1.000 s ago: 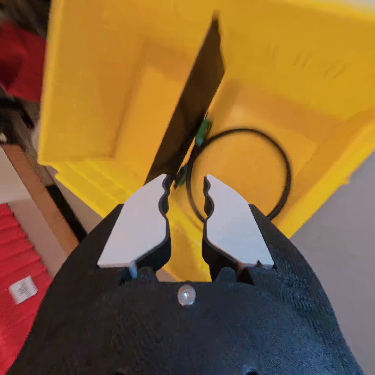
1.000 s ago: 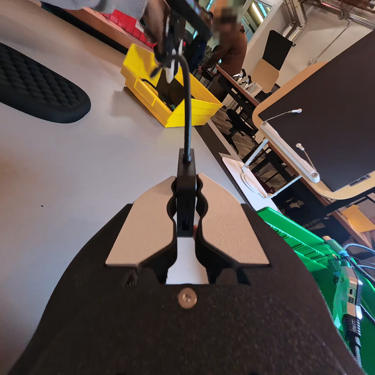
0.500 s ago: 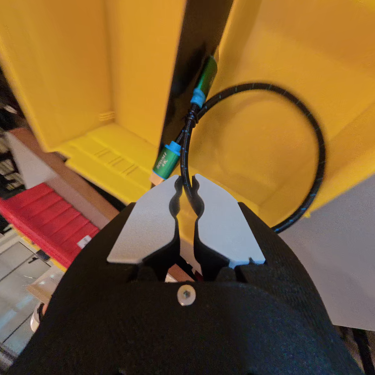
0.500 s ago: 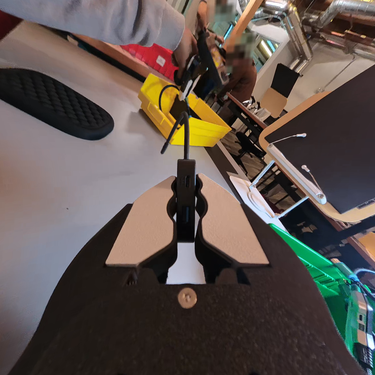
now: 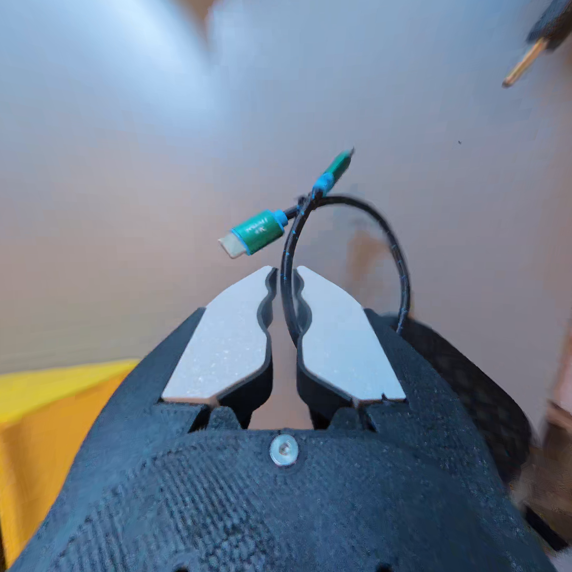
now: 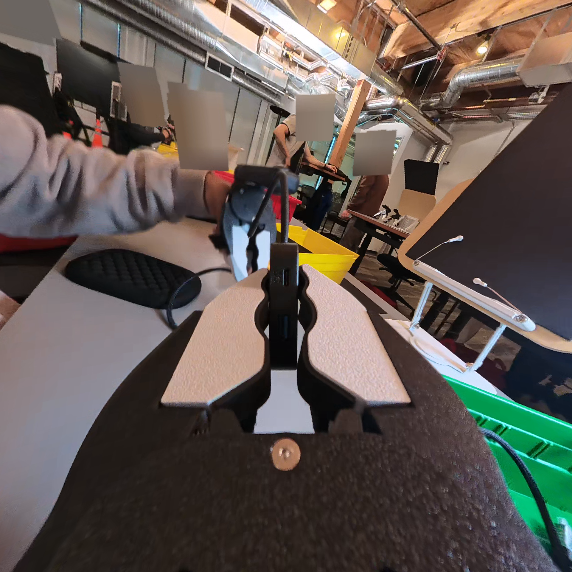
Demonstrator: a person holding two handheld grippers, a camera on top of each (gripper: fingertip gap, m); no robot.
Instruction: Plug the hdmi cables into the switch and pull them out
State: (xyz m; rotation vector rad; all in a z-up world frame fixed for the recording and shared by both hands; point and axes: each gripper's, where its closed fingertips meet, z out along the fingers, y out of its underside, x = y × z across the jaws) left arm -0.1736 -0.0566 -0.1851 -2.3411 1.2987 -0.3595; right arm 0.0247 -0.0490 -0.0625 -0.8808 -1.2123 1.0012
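1. Our left gripper (image 5: 285,272), nearly closed, pinches the looped HDMI cable (image 5: 399,257) mid-frame; its green plug (image 5: 258,230) hangs free.
2. Our right gripper (image 6: 283,272) clamps the black switch (image 6: 283,312) at frame centre.
3. We should regrip near the plug before aligning.

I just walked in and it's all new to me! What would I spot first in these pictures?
First, the looped black cable with shiny green plugs, pinched in the left hand-held gripper above the grey table. Next, the slim black switch standing clamped in the right hand-held gripper, with a yellow bin behind it.
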